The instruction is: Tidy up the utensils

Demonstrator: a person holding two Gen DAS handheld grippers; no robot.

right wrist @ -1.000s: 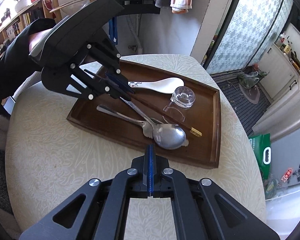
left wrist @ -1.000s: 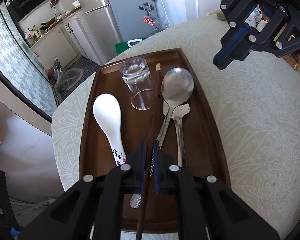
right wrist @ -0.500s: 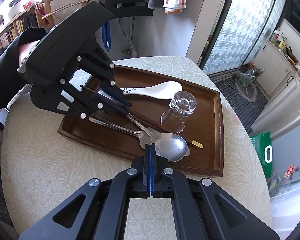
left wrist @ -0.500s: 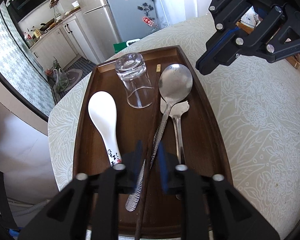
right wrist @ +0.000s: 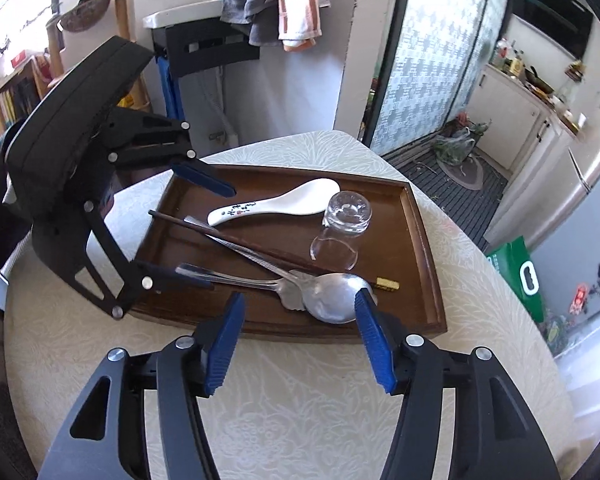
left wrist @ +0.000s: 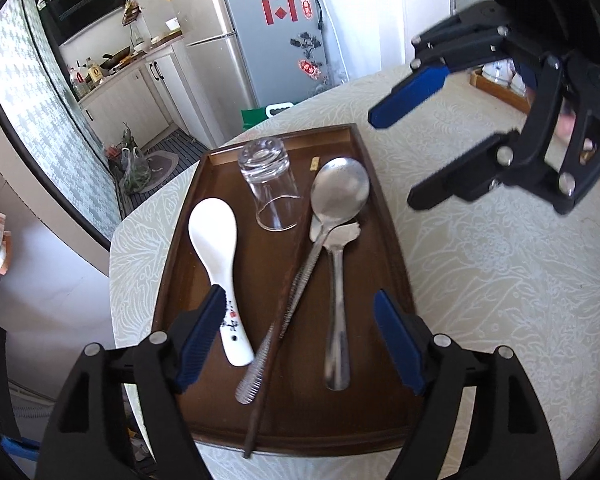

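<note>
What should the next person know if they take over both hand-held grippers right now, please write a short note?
Left hand-held gripper: open, its jaws have just been opening; it holds nothing and hangs over the near end of the dark brown wooden tray.
Right hand-held gripper: open, also just opened, empty, over the tablecloth beside the tray.
In the tray: white ceramic spoon, upturned clear glass, dark wooden chopstick jutting over the near rim, large steel spoon whose handle crosses a smaller steel utensil.
Done: chopstick released in the tray.
Left: the steel pieces overlap; straightening them probably remains.
</note>
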